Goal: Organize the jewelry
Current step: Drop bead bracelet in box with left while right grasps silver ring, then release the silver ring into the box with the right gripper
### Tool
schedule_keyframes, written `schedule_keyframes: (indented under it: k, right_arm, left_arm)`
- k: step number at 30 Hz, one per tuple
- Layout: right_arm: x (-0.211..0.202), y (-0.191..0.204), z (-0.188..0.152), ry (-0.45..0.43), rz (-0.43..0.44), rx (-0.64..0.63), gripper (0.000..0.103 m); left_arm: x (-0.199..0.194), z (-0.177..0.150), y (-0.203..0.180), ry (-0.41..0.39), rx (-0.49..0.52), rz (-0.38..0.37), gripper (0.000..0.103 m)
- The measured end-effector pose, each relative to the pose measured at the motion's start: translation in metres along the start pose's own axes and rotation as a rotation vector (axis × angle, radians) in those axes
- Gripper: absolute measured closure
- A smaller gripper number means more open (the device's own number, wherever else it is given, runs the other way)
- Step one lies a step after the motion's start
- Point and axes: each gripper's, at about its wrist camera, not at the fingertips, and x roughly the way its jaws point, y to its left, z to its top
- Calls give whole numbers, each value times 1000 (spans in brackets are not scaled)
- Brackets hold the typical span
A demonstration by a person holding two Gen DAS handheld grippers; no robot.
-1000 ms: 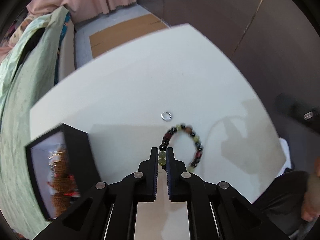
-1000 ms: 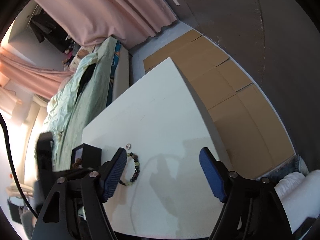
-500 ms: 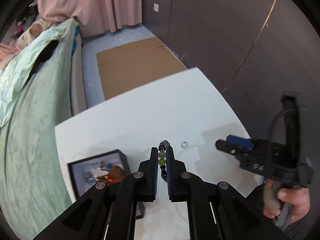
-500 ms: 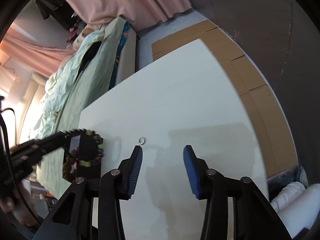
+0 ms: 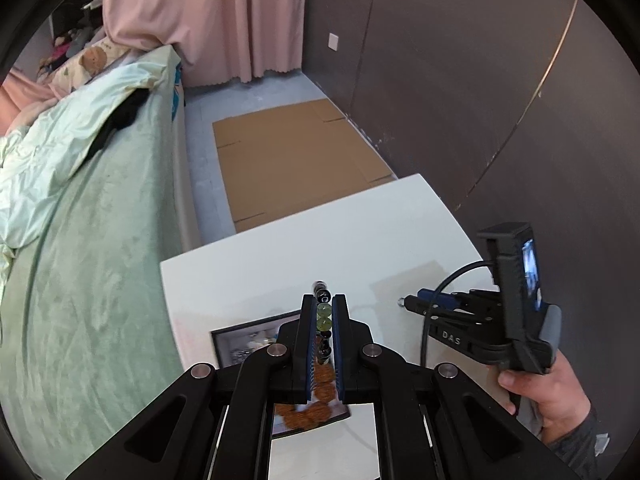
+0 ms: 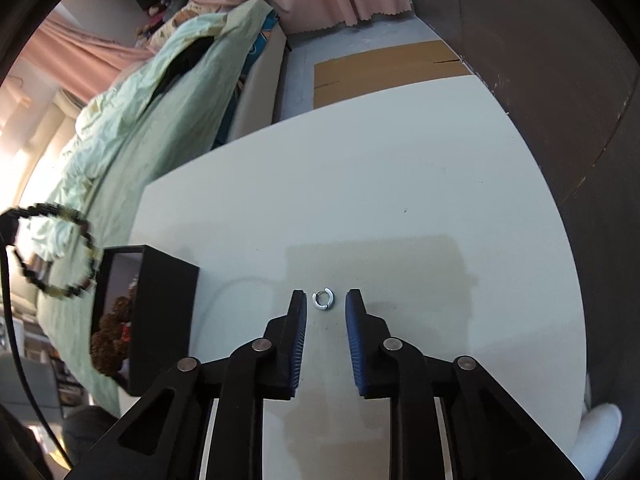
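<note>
Right wrist: ring point(image 6: 323, 300) between parted claw point(image 6: 326, 306) tips

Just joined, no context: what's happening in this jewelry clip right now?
A person holds a gripper in each hand. The left gripper is shut on a beaded bracelet, lifted above the open black box, which already holds brown beads. The right gripper is open, with its fingers on either side of a small silver ring lying on the white table, not yet closed on it.
</note>
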Motion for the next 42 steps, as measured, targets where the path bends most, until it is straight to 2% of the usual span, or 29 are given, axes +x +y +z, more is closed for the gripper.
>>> schedule_keyframes:
  k: [4,8,12,16,19,27,29,31,33,39,42]
  right_arm:
    - [3,11,2,0,-40,-50,82]
    - [8,25,0,-1,-160,-130,82]
    - [13,35,0,6,-216,-187,87]
    - [9,31,0,6,-213,-175,89]
    - [-5,33,0,-30,-220,-171,89]
    - [-57,46,0,-149,-98,-113,89]
    - [-65,51,-1,-164,-53,-107,89]
    - [-66,59,-1,-168,-17,-102,89]
    - [-68,70,-2,-170,37,-110,89]
    - [-59,105,-6,-142,167,-125,89]
    - [-52,116,-7,-120,232,-107,89]
  left_arm:
    - [-7,-2,16,-14,-20,-8,95]
    - [-11,-6,27,-17,-29,-9,95]
    - [-13,-8,35,-22,-40,-20,95]
    - [-10,-12,39,-19,-48,-30,95]
    - [-4,-16,41,-14,-58,-30,95]
    - [16,-25,51,49,-103,-69,92]
    - [13,-28,54,47,-105,-69,83]
    - [8,-31,58,27,-110,-51,60]
    - [1,-34,63,2,-117,-35,47]
    - [-15,-46,88,-21,-156,-14,43]
    - [-21,-55,100,-37,-181,1,32]
